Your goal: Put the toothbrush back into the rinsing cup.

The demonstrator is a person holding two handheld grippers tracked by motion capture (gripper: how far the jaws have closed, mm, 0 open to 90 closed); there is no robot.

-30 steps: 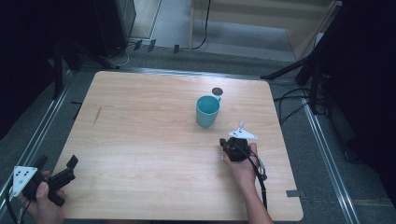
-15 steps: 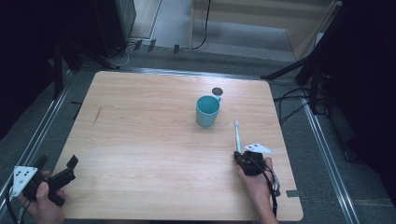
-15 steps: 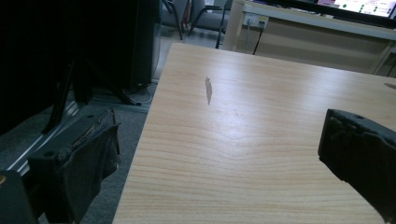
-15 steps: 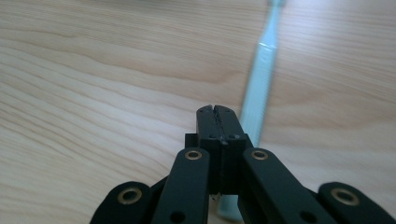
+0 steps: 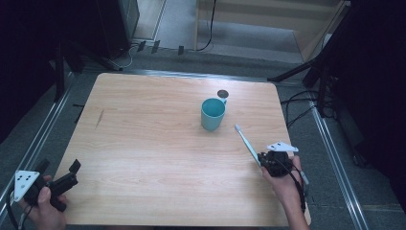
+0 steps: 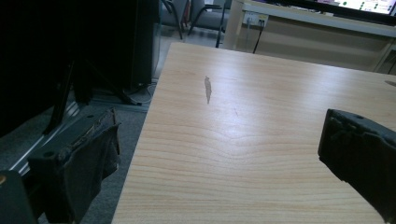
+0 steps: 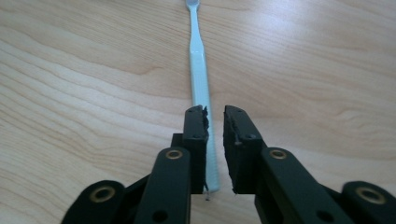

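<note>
no legible text, labels, brands, numbers or signs on any surface

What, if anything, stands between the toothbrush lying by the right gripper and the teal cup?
Nothing visible does. The toothbrush lies flat on the table, its head toward the teal cup, with bare wood between them. The right gripper is at its handle end, jaws slightly apart.

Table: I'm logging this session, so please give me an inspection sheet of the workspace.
Surface: wooden table, one dark streak at left.
Job's things: toothbrush lying flat, near the teal cup, not touching it.
Clutter: small dark disc behind the cup.
Grippers: left tool open, holding nothing; right tool has just been opening, toothbrush handle between its jaws, not clamped.
Cables: tool cable along right wrist; floor cables at right.
Surroundings: metal rails, grey floor.
</note>
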